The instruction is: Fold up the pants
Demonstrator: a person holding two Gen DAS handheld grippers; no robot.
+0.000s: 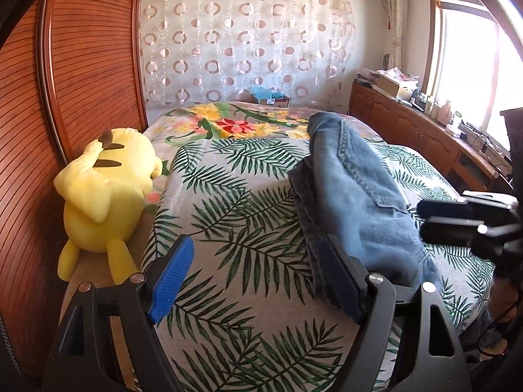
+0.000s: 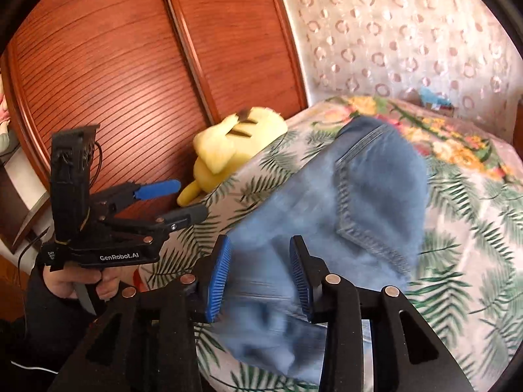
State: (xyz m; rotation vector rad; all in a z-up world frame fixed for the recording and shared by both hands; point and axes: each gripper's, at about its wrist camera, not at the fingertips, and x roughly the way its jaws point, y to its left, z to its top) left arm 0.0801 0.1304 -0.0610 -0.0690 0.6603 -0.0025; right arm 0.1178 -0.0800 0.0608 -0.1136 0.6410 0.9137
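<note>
Folded blue jeans (image 1: pixel 359 189) lie in a heap on the leaf-print bedspread (image 1: pixel 235 202), a back pocket facing up. My left gripper (image 1: pixel 256 241) is open over bare bedspread, its right finger at the jeans' left edge. From the right wrist view the same jeans (image 2: pixel 359 189) look blurred. My right gripper (image 2: pixel 260 240) stands over their near end with its blue pads apart; denim shows in the gap, and the pads do not press it. The left gripper (image 2: pixel 191 197) appears at the left, held by a hand (image 2: pixel 65 281). The right gripper (image 1: pixel 421 219) shows at the right edge.
A yellow plush toy (image 1: pixel 104 189) lies at the bed's left edge against ribbed wooden wardrobe doors (image 1: pixel 81 65). A cluttered wooden sideboard (image 1: pixel 425 130) runs under the window along the right. A circle-pattern curtain (image 1: pixel 245 32) hangs behind the bed.
</note>
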